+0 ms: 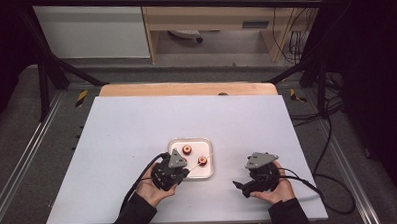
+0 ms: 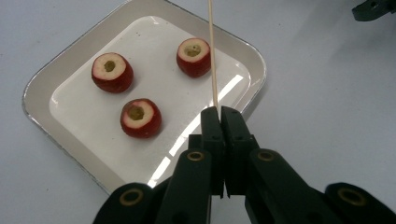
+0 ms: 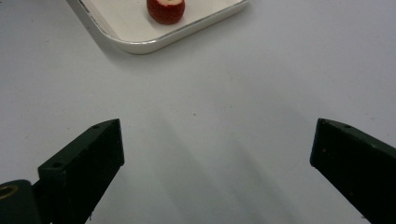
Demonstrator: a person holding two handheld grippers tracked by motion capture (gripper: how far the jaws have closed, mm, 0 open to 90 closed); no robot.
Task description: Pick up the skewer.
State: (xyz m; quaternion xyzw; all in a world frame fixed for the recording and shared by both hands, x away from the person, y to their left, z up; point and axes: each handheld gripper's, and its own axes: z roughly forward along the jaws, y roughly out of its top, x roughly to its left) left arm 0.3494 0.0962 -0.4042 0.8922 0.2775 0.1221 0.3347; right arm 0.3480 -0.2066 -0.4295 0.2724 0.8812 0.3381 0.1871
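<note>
Thin wooden skewer (image 2: 213,56) clamped between the closed jaws of the left gripper (image 2: 220,112); stick runs up and away from the jaw tips, passing over the right part of the tray. In the high view the skewer (image 1: 198,162) shows as a fine pale line slanting from the left gripper (image 1: 176,168) across the tray's near right corner.

White rectangular tray (image 2: 42,84) with rounded corners and a shiny rim sits near the middle of the table, just right of the left gripper. In it lie three red fruit pieces with cored, pale tops: one far left (image 2: 112,72), one far right (image 2: 193,57), one nearer (image 2: 140,117). All three are apart from each other and from the skewer tip's grip point. No readable writing on tray or fruit.

Right gripper (image 1: 249,183) is held low over the bare table, well right of the tray (image 1: 207,141), jaws spread wide with nothing between them. Its own view shows the tray's corner (image 3: 140,45) and one fruit piece (image 3: 166,9) at the far edge.

Table (image 1: 127,124) is a white sheet over a wooden top.
</note>
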